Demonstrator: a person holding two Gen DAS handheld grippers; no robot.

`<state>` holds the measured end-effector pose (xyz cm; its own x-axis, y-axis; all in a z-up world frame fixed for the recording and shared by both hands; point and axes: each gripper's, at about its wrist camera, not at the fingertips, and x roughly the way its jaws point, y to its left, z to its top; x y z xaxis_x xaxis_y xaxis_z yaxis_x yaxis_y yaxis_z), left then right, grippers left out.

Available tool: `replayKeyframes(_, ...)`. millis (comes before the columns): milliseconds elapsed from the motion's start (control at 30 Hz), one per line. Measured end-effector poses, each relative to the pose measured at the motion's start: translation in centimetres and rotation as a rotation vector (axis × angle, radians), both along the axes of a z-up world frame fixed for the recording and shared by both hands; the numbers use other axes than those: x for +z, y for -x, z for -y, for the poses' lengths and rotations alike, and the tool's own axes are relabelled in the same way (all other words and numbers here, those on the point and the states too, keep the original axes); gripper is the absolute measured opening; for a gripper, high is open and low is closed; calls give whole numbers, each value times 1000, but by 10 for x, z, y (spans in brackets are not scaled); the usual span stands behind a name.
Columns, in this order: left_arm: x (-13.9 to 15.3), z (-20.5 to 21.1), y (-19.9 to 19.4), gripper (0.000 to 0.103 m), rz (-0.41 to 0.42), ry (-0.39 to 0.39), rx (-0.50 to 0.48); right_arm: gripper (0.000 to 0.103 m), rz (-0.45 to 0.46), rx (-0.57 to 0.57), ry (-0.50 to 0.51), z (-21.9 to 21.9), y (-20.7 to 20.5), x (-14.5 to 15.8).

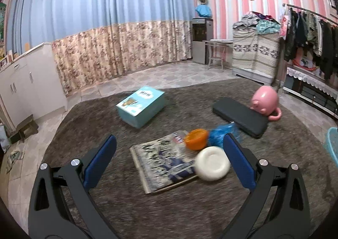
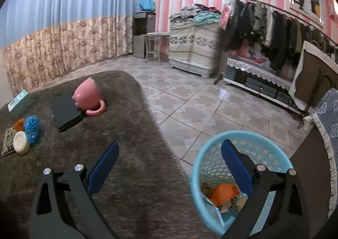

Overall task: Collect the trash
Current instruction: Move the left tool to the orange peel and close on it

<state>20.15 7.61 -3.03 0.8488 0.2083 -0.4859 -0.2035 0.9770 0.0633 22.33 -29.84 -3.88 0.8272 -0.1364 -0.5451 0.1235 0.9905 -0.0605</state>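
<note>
The left tool [image 1: 169,150], blue pads spread wide and holding nothing, hangs tilted downward over the shaggy grey-brown rug [image 1: 147,213]. Between its fingers, in the left wrist view, lies a flat printed paper sheet [image 1: 162,160], with a round white plastic lid [image 1: 212,163] resting on its right edge. Just beyond, an orange plastic cap [image 1: 196,138] touches the sheet's far right corner, and a crumpled blue plastic wrapper [image 1: 219,135] sits just beside it.

Farther back on the rug are a teal cardboard box [image 1: 141,106], a flat black rectangular case [image 1: 240,116] and a pink ceramic pig-shaped mug [image 1: 266,102] tipped on its side against the case's far end.

The right tool [image 2: 170,159], jaws also spread and empty, points down across the rug's right edge. Its right finger overlaps the light-blue plastic mesh basket [image 2: 211,154] standing on the tiled floor just off the rug; orange and paper scraps already lie inside.

The lid, cap and wrapper crowd together, so closing on one could probably shove or scatter the others, and the thin sheet may slide on the pile rather than lift. A careless sweep of the right tool could tip the light basket.
</note>
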Motion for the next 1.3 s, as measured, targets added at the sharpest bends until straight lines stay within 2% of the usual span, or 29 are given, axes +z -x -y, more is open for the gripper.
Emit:
replayKeyframes(333,-17,-36,3,97,-22,14,57,95,7,52,-29,-26,-7,-3)
replayKeyframes(533,-24,-50,6,97,-33,30,77,95,4,63,-5,-39,-9,-5)
replayKeyframes(1067,-28,-60,9,97,-38,39,99,95,4,74,16,-48,-9,-7)
replayKeyframes(1300,-34,-57,3,97,-54,31,78,95,-27,107,1,-54,-18,-19)
